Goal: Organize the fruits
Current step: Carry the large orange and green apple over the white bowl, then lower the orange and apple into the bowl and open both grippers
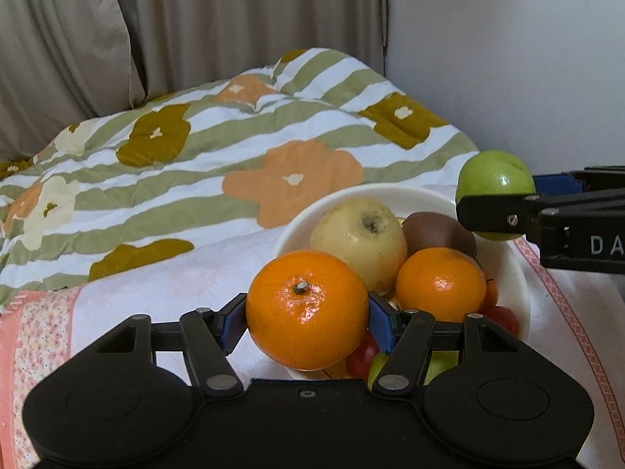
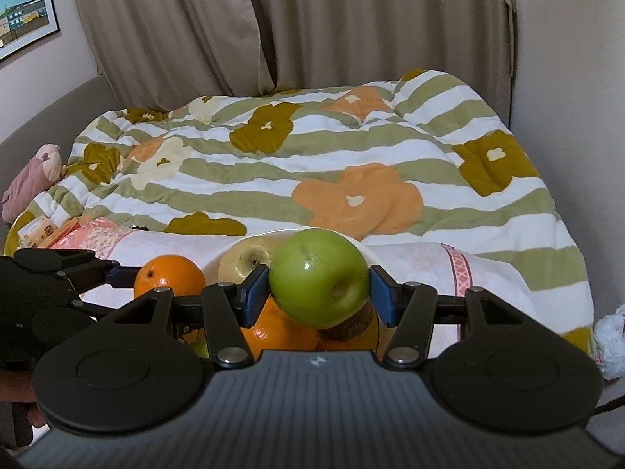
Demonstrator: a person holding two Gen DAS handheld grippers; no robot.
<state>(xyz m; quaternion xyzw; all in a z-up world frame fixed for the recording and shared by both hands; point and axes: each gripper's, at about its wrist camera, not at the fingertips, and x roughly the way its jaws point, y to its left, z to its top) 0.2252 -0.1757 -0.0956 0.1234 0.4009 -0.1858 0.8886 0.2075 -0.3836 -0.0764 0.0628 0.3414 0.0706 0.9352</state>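
My left gripper (image 1: 307, 318) is shut on an orange mandarin (image 1: 306, 308), held at the near left rim of a white bowl (image 1: 297, 222). The bowl holds a yellow apple (image 1: 357, 234), a brown kiwi (image 1: 437, 230), a second mandarin (image 1: 439, 283) and red and green fruits low under the gripper. My right gripper (image 2: 319, 291) is shut on a green apple (image 2: 318, 277) above the bowl's right side; in the left wrist view that green apple (image 1: 494, 179) and right gripper (image 1: 496, 205) come in from the right. The right wrist view shows the left gripper's mandarin (image 2: 168, 275) at the left.
The bowl stands on a white cloth with a pink patterned border (image 1: 43, 336) on a bed. Behind it lies a striped quilt with flowers (image 2: 312, 168), then beige curtains (image 2: 312, 19) and a wall. A pink soft toy (image 2: 33, 176) and small boxes (image 2: 37, 230) lie at the left.
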